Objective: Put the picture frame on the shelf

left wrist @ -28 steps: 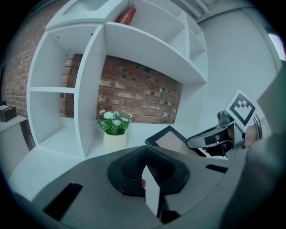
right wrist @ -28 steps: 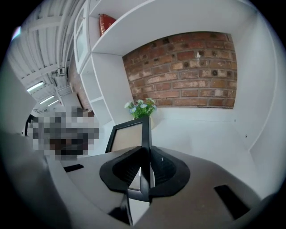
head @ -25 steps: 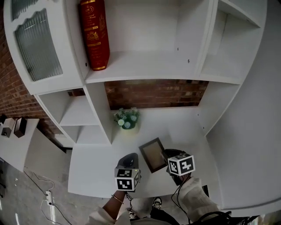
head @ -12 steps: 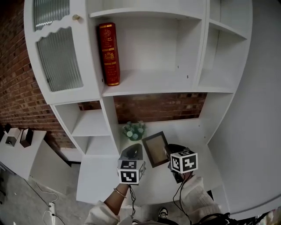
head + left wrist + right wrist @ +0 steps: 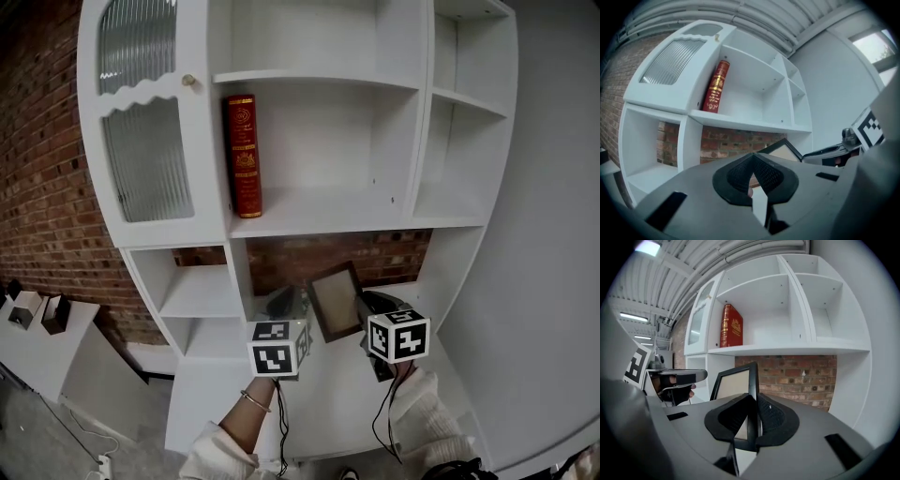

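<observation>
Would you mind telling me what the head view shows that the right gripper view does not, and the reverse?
Only the head view shows the person's white sleeve and the marker cube on the right gripper. Only the right gripper view shows its jaws shut on the edge of the picture frame, and a ceiling light. Both show the frame, the red book, the brick wall and the left gripper.

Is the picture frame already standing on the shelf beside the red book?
No, the picture frame is clamped in the right gripper, below the shelf.
</observation>
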`<state>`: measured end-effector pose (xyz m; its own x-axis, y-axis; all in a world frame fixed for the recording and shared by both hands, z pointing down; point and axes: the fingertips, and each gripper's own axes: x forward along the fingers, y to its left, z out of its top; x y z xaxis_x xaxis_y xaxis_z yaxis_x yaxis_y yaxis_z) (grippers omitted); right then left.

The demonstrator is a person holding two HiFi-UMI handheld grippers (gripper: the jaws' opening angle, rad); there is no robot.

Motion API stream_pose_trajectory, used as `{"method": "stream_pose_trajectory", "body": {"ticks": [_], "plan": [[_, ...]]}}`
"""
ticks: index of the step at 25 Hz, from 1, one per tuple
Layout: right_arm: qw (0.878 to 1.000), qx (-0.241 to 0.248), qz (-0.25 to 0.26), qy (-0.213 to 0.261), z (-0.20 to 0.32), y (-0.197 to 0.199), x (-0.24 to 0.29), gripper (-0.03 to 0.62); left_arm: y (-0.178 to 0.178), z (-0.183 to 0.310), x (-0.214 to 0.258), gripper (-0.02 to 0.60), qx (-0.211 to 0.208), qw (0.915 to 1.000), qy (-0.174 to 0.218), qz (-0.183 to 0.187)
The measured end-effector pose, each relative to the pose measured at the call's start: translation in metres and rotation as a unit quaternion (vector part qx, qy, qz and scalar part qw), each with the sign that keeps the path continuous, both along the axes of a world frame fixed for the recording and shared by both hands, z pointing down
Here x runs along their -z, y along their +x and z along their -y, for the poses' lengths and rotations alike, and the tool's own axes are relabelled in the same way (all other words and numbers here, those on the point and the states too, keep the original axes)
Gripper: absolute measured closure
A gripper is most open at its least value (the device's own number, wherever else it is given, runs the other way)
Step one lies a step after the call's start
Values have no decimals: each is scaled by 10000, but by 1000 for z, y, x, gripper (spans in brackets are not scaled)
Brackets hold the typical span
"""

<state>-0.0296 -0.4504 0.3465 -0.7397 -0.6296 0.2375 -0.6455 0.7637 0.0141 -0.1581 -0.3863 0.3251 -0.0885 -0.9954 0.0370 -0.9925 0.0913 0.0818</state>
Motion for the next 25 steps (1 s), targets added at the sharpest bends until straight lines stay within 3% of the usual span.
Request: {"method": "stream_pose_trajectory", "body": {"ticks": [6,13,20,25], "plan": [[9988,-32,288,402,-3,0,60,522,2,0,63,575,-132,9983,418,384],[9962,-199,605,590,3,4,107,522,-9,-3,109,575,-86,9961,659,574],[9906,-321,1147,671,14,-1,154,522,-20,2,138,575,-149,9944,773,699],[9882,-132,1411,580,43,-24,170,522,-32,29,140,575,-37,9941,797,731]]}}
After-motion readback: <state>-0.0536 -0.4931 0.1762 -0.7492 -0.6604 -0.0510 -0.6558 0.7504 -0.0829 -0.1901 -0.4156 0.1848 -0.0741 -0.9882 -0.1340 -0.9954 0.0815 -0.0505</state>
